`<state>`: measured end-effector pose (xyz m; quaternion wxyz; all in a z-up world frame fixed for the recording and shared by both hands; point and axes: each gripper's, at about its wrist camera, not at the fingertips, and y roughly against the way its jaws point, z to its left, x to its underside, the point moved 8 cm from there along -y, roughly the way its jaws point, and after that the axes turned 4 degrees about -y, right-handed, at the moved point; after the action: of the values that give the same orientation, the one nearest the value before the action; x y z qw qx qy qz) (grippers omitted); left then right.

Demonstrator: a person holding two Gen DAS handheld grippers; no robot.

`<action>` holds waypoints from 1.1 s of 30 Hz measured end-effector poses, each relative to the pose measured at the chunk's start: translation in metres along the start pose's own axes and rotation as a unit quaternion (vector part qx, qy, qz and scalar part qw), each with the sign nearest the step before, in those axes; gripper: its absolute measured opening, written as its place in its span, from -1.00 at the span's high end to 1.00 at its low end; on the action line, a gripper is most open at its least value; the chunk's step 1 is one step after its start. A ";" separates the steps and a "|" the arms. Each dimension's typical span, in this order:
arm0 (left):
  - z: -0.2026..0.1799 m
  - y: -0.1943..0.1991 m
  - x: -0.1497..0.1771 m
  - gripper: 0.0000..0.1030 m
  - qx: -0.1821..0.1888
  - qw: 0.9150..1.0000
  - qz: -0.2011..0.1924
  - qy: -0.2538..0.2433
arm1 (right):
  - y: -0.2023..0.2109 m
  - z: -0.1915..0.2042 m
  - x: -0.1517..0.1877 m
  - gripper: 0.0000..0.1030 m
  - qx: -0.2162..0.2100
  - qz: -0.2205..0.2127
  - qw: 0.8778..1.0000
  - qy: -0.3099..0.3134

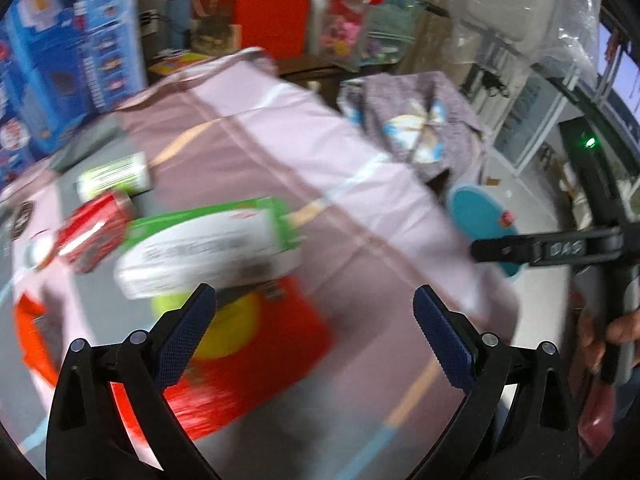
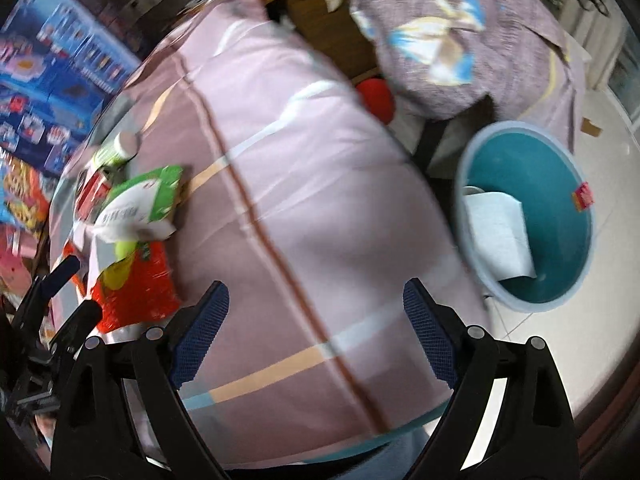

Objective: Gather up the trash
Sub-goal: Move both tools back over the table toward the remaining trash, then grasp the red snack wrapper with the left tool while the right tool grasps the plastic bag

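Observation:
Trash lies on a table with a pink checked cloth. In the left wrist view I see a green and white packet, a red and yellow wrapper under it, a red can and a green and white tube. My left gripper is open and empty, just right of the red wrapper. My right gripper is open and empty above bare cloth. The same packet and wrapper lie to its left. A teal bin on the floor holds white paper.
Blue toy boxes stand at the table's left. A chair draped in patterned purple cloth stands beyond the table. The bin sits by the table's right edge. The right gripper shows at the right of the left wrist view.

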<state>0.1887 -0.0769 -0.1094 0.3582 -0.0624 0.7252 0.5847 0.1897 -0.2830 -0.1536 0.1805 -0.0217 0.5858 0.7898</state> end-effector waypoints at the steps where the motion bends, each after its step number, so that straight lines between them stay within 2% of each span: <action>1: 0.014 0.004 0.007 -0.92 -0.009 1.000 0.002 0.003 | -0.002 0.008 0.002 -0.65 -0.002 0.005 1.000 0.006; 5: 0.063 0.018 0.037 -0.92 -0.034 0.999 0.010 0.028 | -0.017 0.046 0.010 -0.65 -0.008 0.025 0.999 0.038; 7: 0.076 0.024 0.049 -0.92 -0.035 0.999 0.010 0.037 | -0.025 0.067 0.015 -0.65 -0.008 0.034 0.998 0.059; 10: 0.085 0.025 0.063 -0.92 -0.019 0.999 0.017 0.044 | -0.030 0.088 0.021 -0.65 -0.010 0.044 0.996 0.080; 12: 0.080 0.020 0.068 -0.92 -0.002 0.999 0.030 0.021 | -0.032 0.098 0.023 -0.65 -0.009 0.044 0.995 0.088; 17: 0.065 -0.006 0.069 -0.92 0.002 0.998 0.056 -0.043 | -0.034 0.097 0.025 -0.65 -0.004 0.048 0.996 0.079; 22: 0.061 -0.032 0.071 -0.92 -0.016 0.995 0.078 -0.065 | -0.037 0.082 0.022 -0.65 0.004 0.050 0.997 0.055; 26: 0.058 -0.036 0.074 -0.91 -0.017 0.995 0.070 -0.070 | -0.041 0.077 0.020 -0.65 0.008 0.054 0.997 0.053; 28: 0.058 -0.034 0.072 -0.75 -0.010 0.996 0.063 -0.059 | -0.043 0.077 0.021 -0.65 0.006 0.057 0.997 0.053; 30: 0.059 -0.031 0.071 -0.48 -0.012 0.997 0.064 -0.049 | -0.045 0.078 0.021 -0.65 0.005 0.061 0.997 0.055; 31: 0.061 -0.028 0.070 -0.42 -0.014 0.997 0.063 -0.043 | -0.046 0.078 0.022 -0.65 0.004 0.062 0.997 0.055; 33: 0.061 -0.024 0.069 -0.08 -0.015 0.997 0.062 -0.033 | -0.047 0.078 0.023 -0.65 0.003 0.063 0.996 0.056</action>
<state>0.1776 -0.0068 -0.1729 0.3437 -0.0034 0.7070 0.6180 0.1969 -0.1922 -0.1780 0.0970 -0.0286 0.5976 0.7954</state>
